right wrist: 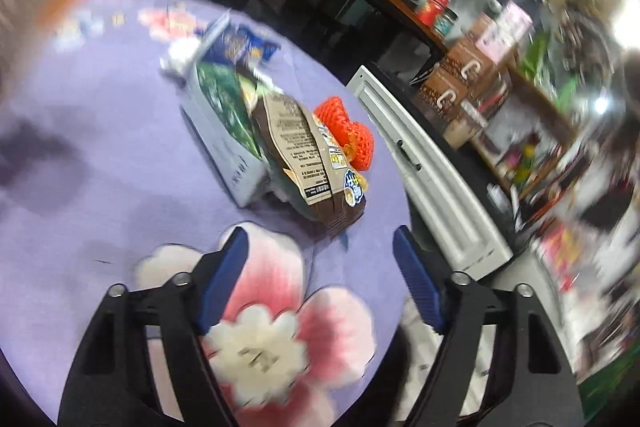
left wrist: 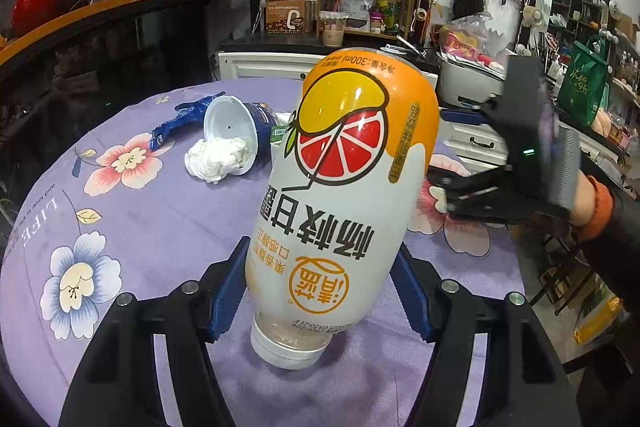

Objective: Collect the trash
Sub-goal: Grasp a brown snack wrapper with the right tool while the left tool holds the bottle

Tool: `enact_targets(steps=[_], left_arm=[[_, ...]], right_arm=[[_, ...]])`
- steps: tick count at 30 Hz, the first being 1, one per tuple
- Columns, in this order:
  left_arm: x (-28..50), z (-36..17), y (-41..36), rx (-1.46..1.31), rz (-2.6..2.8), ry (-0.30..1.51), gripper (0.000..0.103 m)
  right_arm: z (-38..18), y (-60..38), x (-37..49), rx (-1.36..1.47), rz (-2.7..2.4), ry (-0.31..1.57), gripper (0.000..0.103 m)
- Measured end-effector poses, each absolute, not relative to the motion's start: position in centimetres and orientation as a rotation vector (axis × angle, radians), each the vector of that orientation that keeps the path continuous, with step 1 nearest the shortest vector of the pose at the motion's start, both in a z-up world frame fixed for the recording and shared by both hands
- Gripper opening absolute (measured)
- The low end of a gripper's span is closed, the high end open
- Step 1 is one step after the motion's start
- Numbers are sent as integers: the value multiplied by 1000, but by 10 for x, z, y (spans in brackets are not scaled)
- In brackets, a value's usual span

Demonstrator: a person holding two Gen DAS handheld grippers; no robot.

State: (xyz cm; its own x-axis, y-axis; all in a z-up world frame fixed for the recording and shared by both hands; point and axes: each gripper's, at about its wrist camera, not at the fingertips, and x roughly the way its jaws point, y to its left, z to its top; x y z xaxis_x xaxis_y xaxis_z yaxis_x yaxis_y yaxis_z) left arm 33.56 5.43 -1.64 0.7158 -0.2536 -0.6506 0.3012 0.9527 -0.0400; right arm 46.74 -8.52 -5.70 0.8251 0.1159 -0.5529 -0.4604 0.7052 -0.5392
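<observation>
The left hand-held gripper (left wrist: 320,283) clamps an upturned drink bottle (left wrist: 340,195) at centre frame, cap toward the camera, over the purple floral surface (left wrist: 152,227). The right hand-held gripper (right wrist: 320,267) hangs wide and empty, a brown snack bag (right wrist: 308,163) lying above it in frame.

juice bottle (left wrist: 340,195): white plastic with orange base and grapefruit graphic, white cap, inverted and tilted, clamped between blue pads. yogurt cup (left wrist: 236,135): on its side on the purple floral cloth, crumpled white tissue (left wrist: 218,159) at its mouth, blue wrapper (left wrist: 180,121) behind. brown snack bag (right wrist: 308,155) lies against a grey-green carton (right wrist: 224,119); red foam net (right wrist: 348,135) just behind the bag.
</observation>
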Motion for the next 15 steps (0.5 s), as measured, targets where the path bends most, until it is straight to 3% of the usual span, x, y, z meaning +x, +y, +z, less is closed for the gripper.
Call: enact_targets(steps=[2, 6, 11, 15], left_arm=[[332, -17, 57, 66, -308, 705, 66], [329, -19, 60, 47, -309, 708, 66], [327, -24, 62, 25, -301, 711, 66], [327, -26, 61, 19, -296, 710, 66]], right_arm=[[-65, -79, 475, -776, 326, 505, 62], [-73, -72, 482, -838, 291, 456, 55], [-69, -73, 480, -797, 284, 446, 15], [-60, -79, 475, -735, 287, 428, 4]])
